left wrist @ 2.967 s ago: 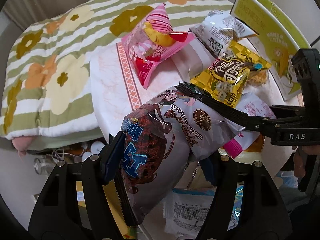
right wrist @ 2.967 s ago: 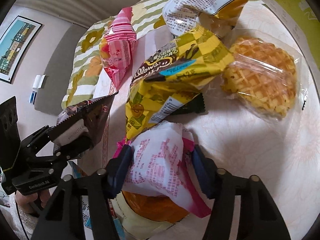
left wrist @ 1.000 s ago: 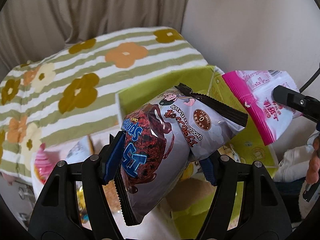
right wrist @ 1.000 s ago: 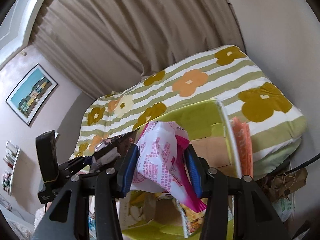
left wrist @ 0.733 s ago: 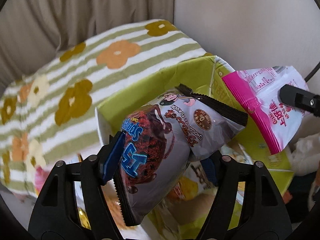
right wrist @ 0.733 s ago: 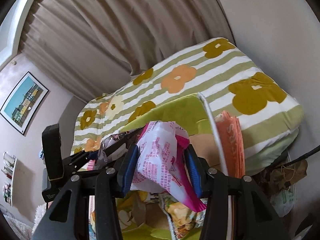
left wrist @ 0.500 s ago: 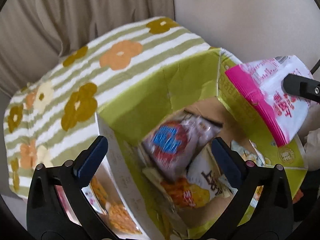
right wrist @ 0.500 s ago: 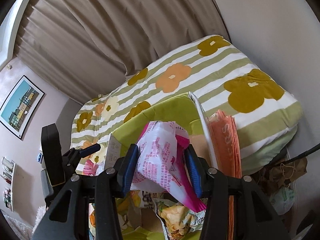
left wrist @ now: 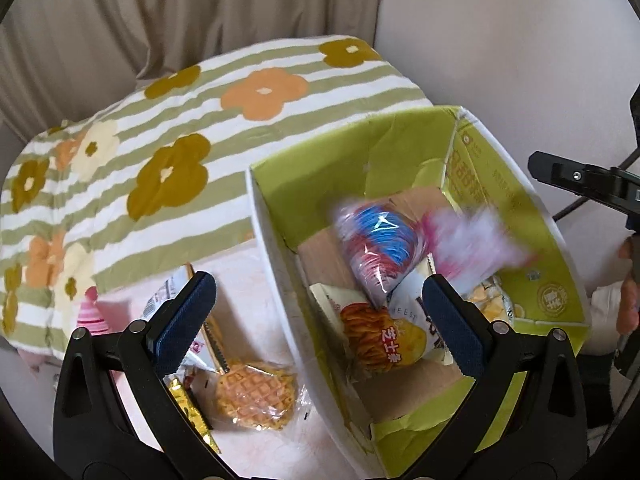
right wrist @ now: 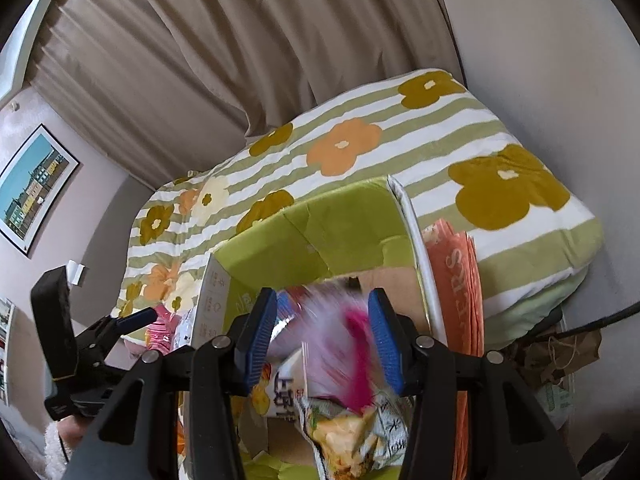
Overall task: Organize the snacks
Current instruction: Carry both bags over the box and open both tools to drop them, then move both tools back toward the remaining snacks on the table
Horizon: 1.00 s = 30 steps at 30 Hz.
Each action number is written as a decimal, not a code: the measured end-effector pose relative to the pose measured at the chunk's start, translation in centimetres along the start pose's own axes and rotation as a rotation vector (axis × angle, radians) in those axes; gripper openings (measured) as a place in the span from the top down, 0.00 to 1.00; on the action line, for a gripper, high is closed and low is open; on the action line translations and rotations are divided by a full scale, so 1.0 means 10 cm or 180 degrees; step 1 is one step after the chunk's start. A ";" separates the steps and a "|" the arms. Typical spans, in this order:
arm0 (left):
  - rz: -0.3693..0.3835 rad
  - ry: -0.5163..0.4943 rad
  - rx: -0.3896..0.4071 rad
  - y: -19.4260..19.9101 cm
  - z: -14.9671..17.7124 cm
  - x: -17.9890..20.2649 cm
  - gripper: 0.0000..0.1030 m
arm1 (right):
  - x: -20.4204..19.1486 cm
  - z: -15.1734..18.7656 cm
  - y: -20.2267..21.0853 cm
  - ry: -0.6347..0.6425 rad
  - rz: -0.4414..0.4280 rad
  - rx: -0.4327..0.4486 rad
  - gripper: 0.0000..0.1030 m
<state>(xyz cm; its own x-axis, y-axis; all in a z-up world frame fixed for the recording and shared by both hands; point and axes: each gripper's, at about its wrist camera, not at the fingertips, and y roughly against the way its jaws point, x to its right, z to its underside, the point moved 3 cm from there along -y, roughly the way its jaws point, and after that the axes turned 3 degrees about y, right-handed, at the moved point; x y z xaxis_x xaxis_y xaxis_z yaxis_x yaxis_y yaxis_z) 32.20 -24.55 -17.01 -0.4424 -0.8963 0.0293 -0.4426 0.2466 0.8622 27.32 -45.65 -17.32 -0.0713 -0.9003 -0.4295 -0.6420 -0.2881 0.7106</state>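
Over the box (left wrist: pixel 556 264) both grippers hang with jaws spread and empty: left gripper (left wrist: pixel 320 312), right gripper (right wrist: pixel 322 334). A pink packet (left wrist: pixel 472 244), blurred, seems to be dropping in beside the blue bag (left wrist: pixel 380 244). Outside the box, a waffle (left wrist: pixel 256 396) and a few packets remain on the worktop (left wrist: pixel 248 280)

Black hand-held gripper (left wrist: pixel 316 312) frames carry ribbed blue pads (left wrist: pixel 184 318) and silver screws.
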 end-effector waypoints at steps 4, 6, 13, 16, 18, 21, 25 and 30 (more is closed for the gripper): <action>-0.0030 0.0014 0.0035 0.07 0.02 -0.03 0.01 | -0.04 0.00 0.04 0.0112 0.0192 0.0043 0.36; -0.0034 0.0023 0.0039 0.11 0.05 -0.04 0.01 | -0.08 0.05 0.10 0.0217 0.0234 0.0133 0.00; -0.0058 0.0051 0.0119 0.30 0.13 0.00 0.01 | -0.14 0.16 0.28 0.0301 0.0159 0.0132 0.00; -0.0108 0.0073 0.0237 0.49 0.17 0.01 0.01 | -0.22 0.18 0.40 0.0353 0.0125 0.0180 0.00; -0.0140 0.0107 0.0281 0.60 0.22 0.00 0.01 | -0.30 0.19 0.49 0.0429 0.0102 0.0211 0.00; -0.0226 0.0202 0.0326 0.78 0.34 -0.07 0.01 | -0.44 0.21 0.56 0.0568 0.0023 0.0216 0.00; -0.0414 0.0341 0.0347 1.02 0.57 -0.23 0.01 | -0.66 0.28 0.60 0.0774 -0.0089 0.0179 0.00; -0.0616 0.0565 0.0357 1.30 0.90 -0.53 0.01 | -1.05 0.44 0.61 0.1044 -0.0250 0.0141 0.00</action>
<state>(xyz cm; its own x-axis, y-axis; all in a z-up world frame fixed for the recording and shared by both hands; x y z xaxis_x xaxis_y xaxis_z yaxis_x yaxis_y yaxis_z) 21.78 -13.29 -10.52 -0.2022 -0.9788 -0.0338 -0.5934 0.0950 0.7993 20.79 -36.56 -10.92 0.2243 -0.9350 -0.2746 -0.6688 -0.3526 0.6545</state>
